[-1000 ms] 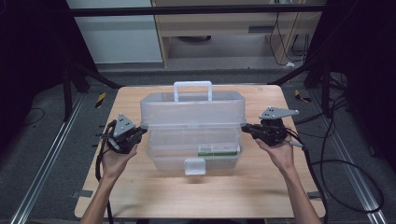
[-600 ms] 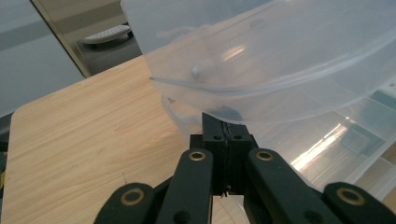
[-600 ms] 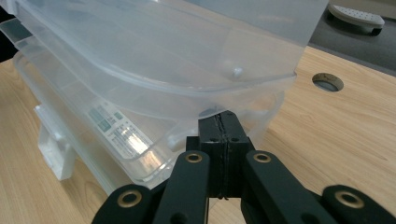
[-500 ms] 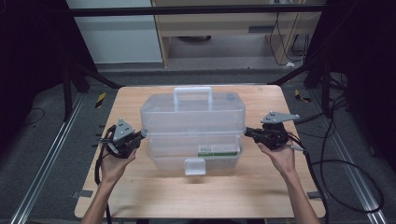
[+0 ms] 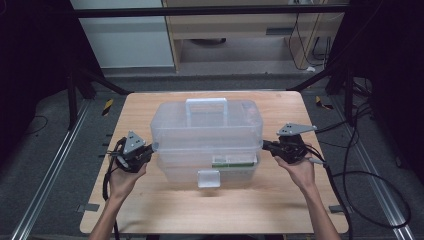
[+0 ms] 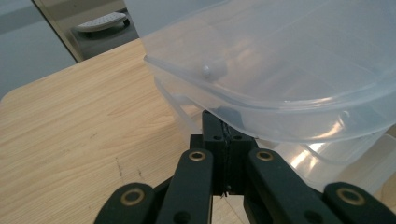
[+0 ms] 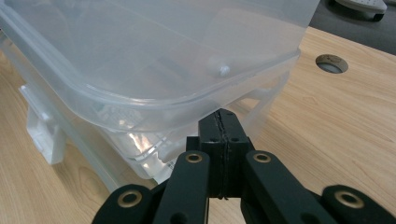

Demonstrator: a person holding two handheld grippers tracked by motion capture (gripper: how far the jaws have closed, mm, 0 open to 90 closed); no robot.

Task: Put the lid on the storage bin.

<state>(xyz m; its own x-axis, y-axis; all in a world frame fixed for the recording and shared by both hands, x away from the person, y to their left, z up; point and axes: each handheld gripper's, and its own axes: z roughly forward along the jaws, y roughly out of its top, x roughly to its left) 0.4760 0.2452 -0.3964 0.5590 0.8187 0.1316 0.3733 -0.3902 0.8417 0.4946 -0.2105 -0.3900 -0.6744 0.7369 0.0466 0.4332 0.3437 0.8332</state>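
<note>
The clear plastic box (image 5: 207, 145) sits in the middle of the table (image 5: 165, 210), and everything else is placed from it. It has a domed lid (image 5: 207, 122) with a pale handle (image 5: 206, 106) on top, and a white latch (image 5: 209, 178) at its near front face.

At the left end of the box, the left gripper (image 5: 150, 149) has its fingers (image 6: 218, 140) pressed together with nothing between them. In the left gripper view, their tip is tucked just under the overhanging rim of the lid, touching or nearly touching it. The lid's edge there stands clear of the lower tub (image 6: 336, 158), so that side looks raised off its seat.

At the front of the box, the latch hangs down and appears undone, though it is too small to be sure.

At the right end of the box, the right gripper (image 5: 267, 146) mirrors the left: its fingers (image 7: 219, 135) are closed flat on each other, empty, and wedged beneath the lid's rim. A gap between lid and tub shows here too.

Judging from this, the work in hand is opening the box by lifting the lid from both ends. The fingers are in place and the lid seems to have started to part from the tub. What is left is raising it fully and swinging or lifting it away.
</note>
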